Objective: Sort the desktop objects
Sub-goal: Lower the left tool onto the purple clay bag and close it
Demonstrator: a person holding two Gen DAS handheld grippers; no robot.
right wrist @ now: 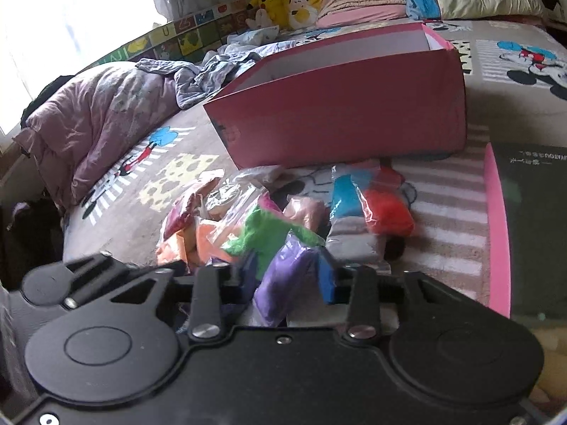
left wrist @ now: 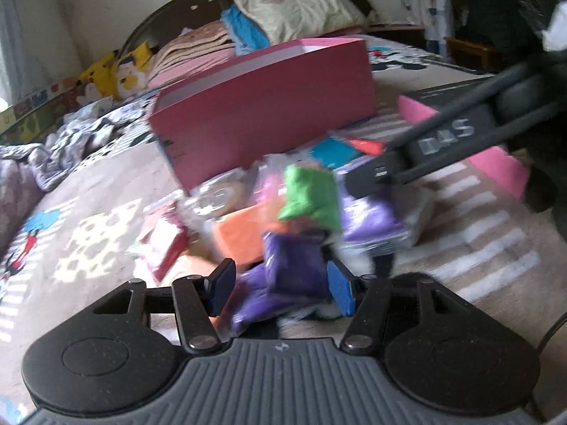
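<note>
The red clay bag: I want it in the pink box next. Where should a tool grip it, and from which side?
Probably across the red clay bag's plump middle, from above. It lies atop the pile, against a blue bag on its left, with open bedspread to its right. The slack plastic edge would likely slip.

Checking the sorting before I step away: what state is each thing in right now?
Left gripper: open around a purple bag.
Right gripper: around another purple bag, grip unclear.
Pink box: open-topped, inside unseen.
Green bag: on the pile.
Red bag: lying unboxed.
</note>
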